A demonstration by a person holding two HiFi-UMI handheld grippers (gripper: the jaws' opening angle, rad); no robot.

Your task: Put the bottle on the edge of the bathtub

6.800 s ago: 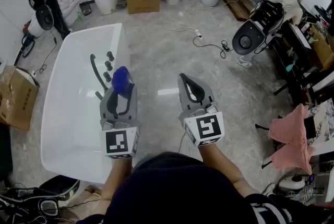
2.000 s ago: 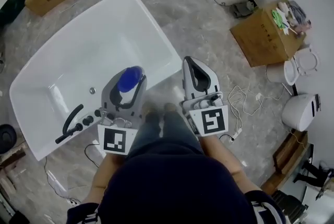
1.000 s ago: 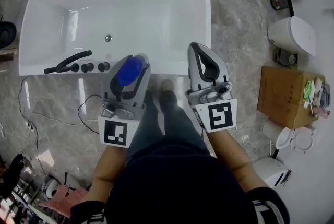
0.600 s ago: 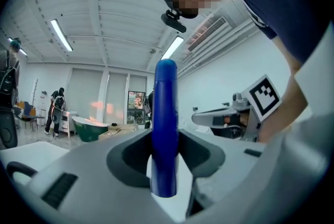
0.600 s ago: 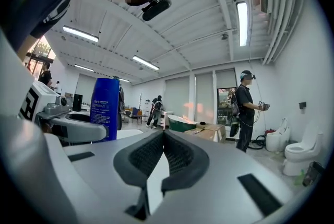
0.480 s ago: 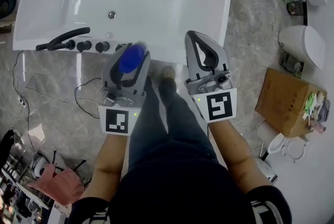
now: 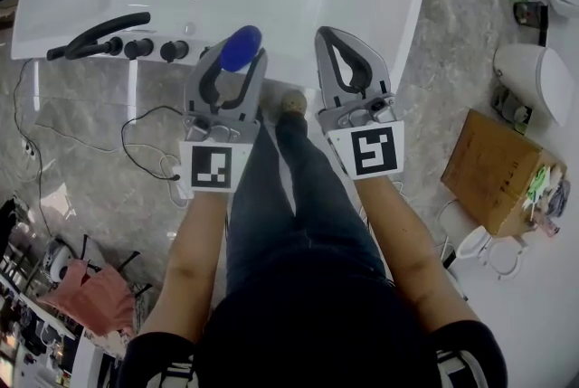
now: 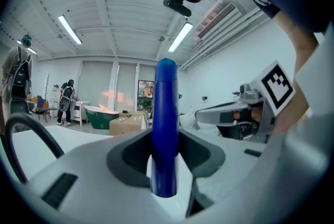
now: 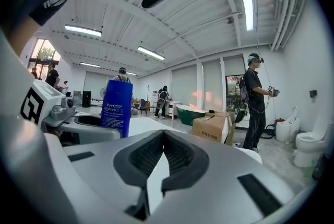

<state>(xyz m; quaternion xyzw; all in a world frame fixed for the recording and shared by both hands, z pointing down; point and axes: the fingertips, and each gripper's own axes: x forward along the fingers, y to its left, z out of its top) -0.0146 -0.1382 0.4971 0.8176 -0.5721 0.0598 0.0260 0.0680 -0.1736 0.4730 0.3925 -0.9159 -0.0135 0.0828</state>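
Upright in the clamped jaws of the left gripper point(image 7: 237, 68), the bottle point(image 7: 240, 48) is slim and deep blue, with a rounded top and pale print on its broad face. It is over the near edge of the white bathtub point(image 7: 412, 6), just right of the black knobs point(image 7: 145, 48) and faucet point(image 7: 99, 32) mounted there. From the bottle rightward the rim runs bare to the tub's corner, and the right gripper point(image 7: 327, 35) hovers beside it, jaws closed on nothing.

Bathtub point(image 7: 413, 4), cardboard box point(image 7: 493, 169), cable point(image 7: 136, 119) on floor point(image 7: 77, 205)
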